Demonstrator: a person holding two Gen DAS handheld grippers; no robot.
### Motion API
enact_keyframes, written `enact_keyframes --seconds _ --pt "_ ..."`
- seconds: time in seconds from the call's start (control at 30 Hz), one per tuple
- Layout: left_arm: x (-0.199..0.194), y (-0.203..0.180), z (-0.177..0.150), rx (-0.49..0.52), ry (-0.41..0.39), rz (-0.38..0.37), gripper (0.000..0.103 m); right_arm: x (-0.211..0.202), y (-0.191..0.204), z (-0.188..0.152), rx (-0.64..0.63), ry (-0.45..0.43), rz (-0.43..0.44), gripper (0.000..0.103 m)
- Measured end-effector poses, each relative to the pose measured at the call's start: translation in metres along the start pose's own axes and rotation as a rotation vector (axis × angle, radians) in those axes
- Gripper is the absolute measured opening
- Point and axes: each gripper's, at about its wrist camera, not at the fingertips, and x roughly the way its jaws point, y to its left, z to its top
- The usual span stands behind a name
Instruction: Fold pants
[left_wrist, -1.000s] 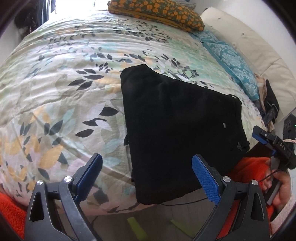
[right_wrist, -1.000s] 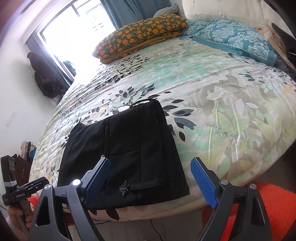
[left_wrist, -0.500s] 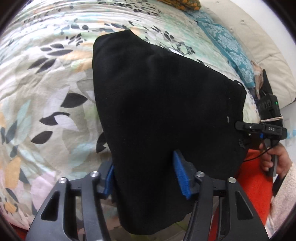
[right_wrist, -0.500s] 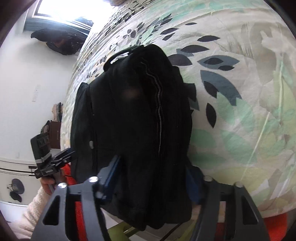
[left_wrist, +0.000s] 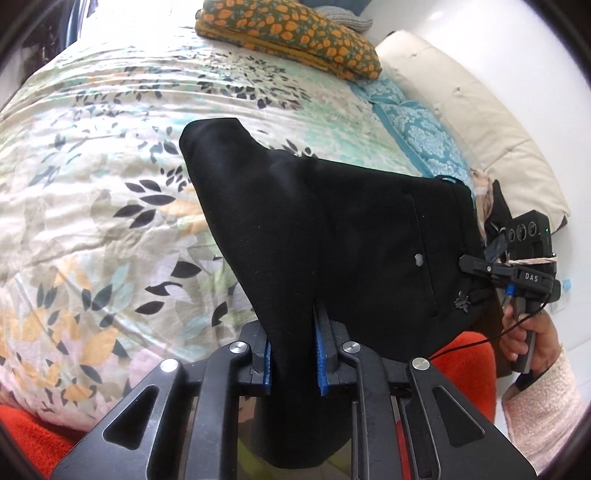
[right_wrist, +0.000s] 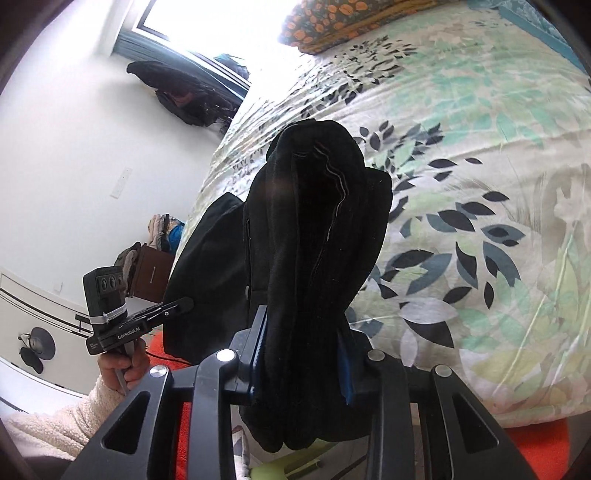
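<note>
The folded black pants (left_wrist: 332, 236) are lifted off the leaf-patterned bedspread (left_wrist: 92, 184), held by both grippers at the near edge. My left gripper (left_wrist: 291, 362) is shut on the left part of the pants' near edge. My right gripper (right_wrist: 301, 362) is shut on the thick right end of the pants (right_wrist: 314, 229). In the left wrist view the right gripper (left_wrist: 517, 277) shows at the pants' right side. In the right wrist view the left gripper (right_wrist: 122, 328) shows at the left, in a hand.
An orange-flowered pillow (left_wrist: 291, 40) and a teal pillow (left_wrist: 413, 125) lie at the head of the bed, by a cream headboard (left_wrist: 480, 122). An orange rug (left_wrist: 461, 365) lies on the floor. A window (right_wrist: 207, 33) and white wall are at the left.
Both grippers moved in from open above the bed edge, closed on the pants' near edge, and lifted the pants off the bedspread.
</note>
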Motion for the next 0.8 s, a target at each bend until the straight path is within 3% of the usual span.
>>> enact_keyframes --seconds 0.17,0.3,0.37,0.4,0.43,0.47,0.6,0.7,0.77,0.8 --pt "0.002 0.001 -0.003 0.006 -0.001 0.013 0.016 0.002 0.005 0.007 0.012 -0.005 0.022 0.032" --pt "0.049 0.024 -0.027 0.017 0.091 0.077 0.021 0.025 -0.021 -0.007 0.069 0.03 -0.02 0.032" --pt "0.085 0.033 -0.043 0.064 0.146 0.211 0.041 0.047 -0.043 -0.022 0.123 0.07 -0.052 0.04" --pt "0.092 0.036 -0.051 0.077 0.139 0.249 0.058 0.06 -0.054 -0.03 0.14 0.095 -0.109 0.047" --pt "0.088 0.035 -0.055 0.075 0.101 0.265 0.064 0.069 -0.065 -0.037 0.152 0.105 -0.174 0.065" --pt "0.078 0.033 -0.056 0.076 0.064 0.291 0.066 0.072 -0.072 -0.043 0.167 0.089 -0.19 0.074" --pt "0.021 0.008 -0.046 0.163 -0.117 0.434 0.095 0.033 -0.063 -0.049 0.202 -0.066 -0.236 0.085" --pt "-0.021 -0.009 -0.039 0.191 -0.203 0.465 0.097 -0.015 -0.029 -0.046 0.14 -0.169 -0.305 0.087" --pt "-0.042 -0.023 -0.038 0.2 -0.207 0.462 0.098 -0.044 0.003 -0.045 0.073 -0.208 -0.399 0.103" --pt "-0.052 -0.031 -0.042 0.203 -0.211 0.459 0.098 -0.056 0.023 -0.046 0.039 -0.22 -0.464 0.103"
